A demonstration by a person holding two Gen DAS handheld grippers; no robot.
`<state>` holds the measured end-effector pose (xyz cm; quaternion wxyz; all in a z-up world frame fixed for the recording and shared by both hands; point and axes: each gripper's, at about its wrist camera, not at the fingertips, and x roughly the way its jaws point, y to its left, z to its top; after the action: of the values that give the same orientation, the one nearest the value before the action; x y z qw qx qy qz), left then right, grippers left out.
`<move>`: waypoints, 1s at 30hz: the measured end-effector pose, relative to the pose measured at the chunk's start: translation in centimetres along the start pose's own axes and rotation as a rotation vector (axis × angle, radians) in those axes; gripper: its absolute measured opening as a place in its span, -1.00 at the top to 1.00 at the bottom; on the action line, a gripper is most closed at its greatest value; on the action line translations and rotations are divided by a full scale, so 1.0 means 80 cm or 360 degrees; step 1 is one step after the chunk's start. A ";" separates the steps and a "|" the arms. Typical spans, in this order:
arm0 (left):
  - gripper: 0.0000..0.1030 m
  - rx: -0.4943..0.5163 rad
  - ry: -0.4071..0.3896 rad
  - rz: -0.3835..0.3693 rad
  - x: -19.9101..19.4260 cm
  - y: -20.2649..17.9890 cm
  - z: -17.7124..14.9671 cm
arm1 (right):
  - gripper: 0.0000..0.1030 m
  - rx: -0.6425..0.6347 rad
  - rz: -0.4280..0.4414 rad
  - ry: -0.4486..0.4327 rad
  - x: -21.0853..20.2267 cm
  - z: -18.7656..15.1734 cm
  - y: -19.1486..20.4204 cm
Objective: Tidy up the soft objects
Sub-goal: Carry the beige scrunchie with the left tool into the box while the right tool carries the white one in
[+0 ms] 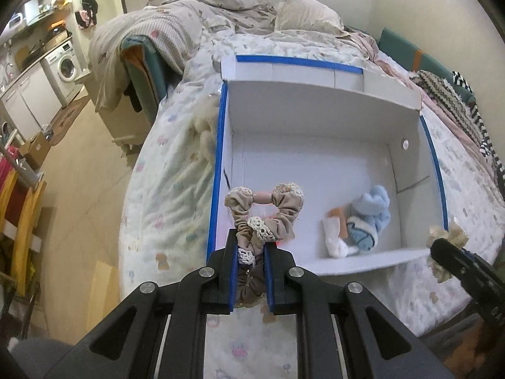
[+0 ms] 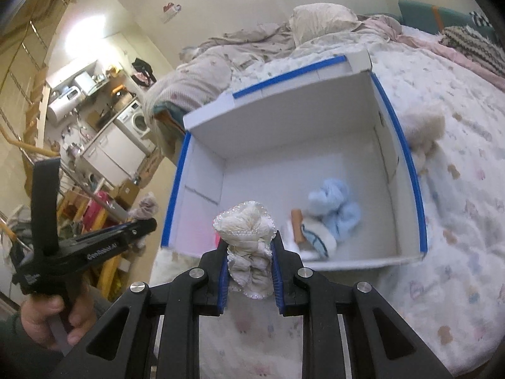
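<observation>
A white box with blue-taped rims sits open on the bed. Inside it lie a light blue fluffy toy and a small white and orange item. My left gripper is shut on a beige scrunchie with lace trim, held over the box's near left corner. My right gripper is shut on a cream white scrunchie, held just before the box's near wall. The right gripper also shows at the left wrist view's right edge.
The bed has a patterned white cover, with crumpled blankets and a pillow behind the box. A cream fluffy thing lies on the bed beside the box. A washing machine and cabinets stand at the far left.
</observation>
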<state>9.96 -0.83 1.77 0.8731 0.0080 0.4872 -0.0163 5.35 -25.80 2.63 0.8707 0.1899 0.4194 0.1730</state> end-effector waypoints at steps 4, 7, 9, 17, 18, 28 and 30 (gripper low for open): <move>0.75 0.0016 -0.0026 -0.0009 0.007 -0.005 0.023 | 0.53 0.0052 0.0029 -0.0020 0.001 0.023 -0.005; 0.75 0.0028 -0.0046 -0.0027 0.013 -0.012 0.039 | 0.53 0.0054 0.0013 -0.0031 0.004 0.042 -0.007; 0.75 0.0040 -0.0053 -0.0041 0.017 -0.018 0.048 | 0.53 0.0044 -0.0001 -0.0036 0.010 0.054 -0.008; 0.75 0.0063 -0.0012 -0.0102 0.062 -0.036 0.064 | 0.53 0.0039 -0.0080 0.0015 0.052 0.062 -0.025; 0.75 0.0066 -0.0006 -0.0111 0.069 -0.037 0.062 | 0.53 0.0048 -0.0094 0.0036 0.059 0.058 -0.029; 0.75 0.0064 0.0096 -0.0128 0.130 -0.042 0.043 | 0.53 0.0080 -0.0196 0.0184 0.107 0.043 -0.048; 0.74 0.0088 0.0073 -0.0107 0.130 -0.046 0.043 | 0.53 0.0087 -0.0204 0.0198 0.112 0.042 -0.048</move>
<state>18.20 -4.82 -5.28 0.8600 0.0161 0.5066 -0.0588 13.89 -25.66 -3.25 0.8467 0.1754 0.4886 0.1169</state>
